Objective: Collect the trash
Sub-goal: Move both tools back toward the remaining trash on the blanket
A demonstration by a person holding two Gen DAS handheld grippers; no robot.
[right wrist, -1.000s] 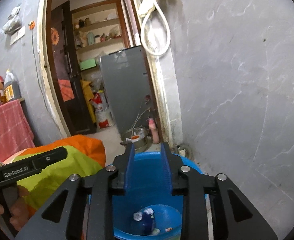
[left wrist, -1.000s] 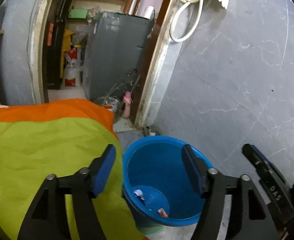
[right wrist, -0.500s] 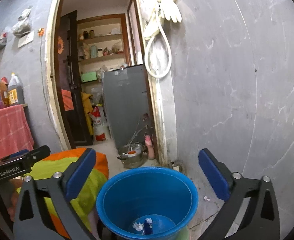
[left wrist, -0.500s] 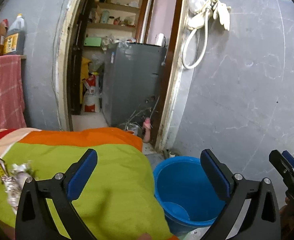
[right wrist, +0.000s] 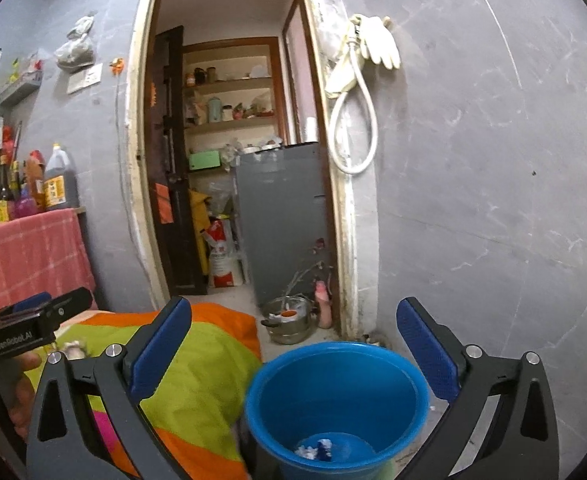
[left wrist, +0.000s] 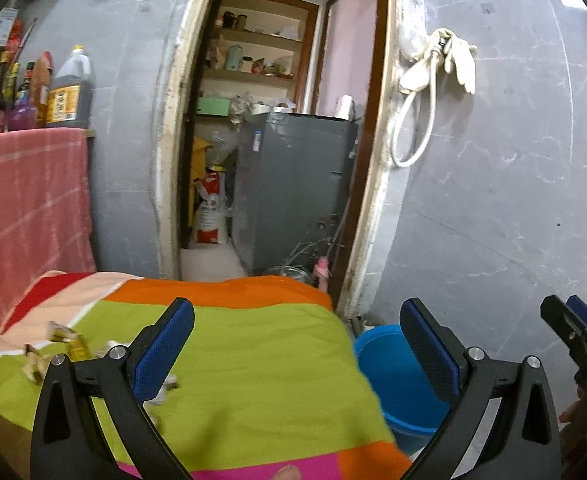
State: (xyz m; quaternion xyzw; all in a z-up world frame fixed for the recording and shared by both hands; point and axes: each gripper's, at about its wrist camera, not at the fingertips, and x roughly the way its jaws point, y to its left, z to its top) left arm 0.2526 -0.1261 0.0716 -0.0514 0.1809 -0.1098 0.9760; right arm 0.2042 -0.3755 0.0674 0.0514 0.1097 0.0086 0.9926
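Left claw [left wrist: 297,354] gapes empty over the striped cloth [left wrist: 253,352]; crumpled wrappers [left wrist: 59,346] lie at nine o'clock. Swing there, straddle one piece, pinch low. Right claw [right wrist: 293,354], equally wide and empty, frames the blue bucket [right wrist: 333,392] with scraps [right wrist: 315,448] inside.

Soft, even indoor light; fisheye bends edges, corners black, slight blur.

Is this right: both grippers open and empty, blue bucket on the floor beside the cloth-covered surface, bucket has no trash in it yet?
Not quite. The blue bucket already holds trash: the right wrist view shows crumpled white and blue pieces on its bottom. The rest stands: left gripper and right gripper are open and empty, and the bucket sits on the floor beside the cloth-covered surface.
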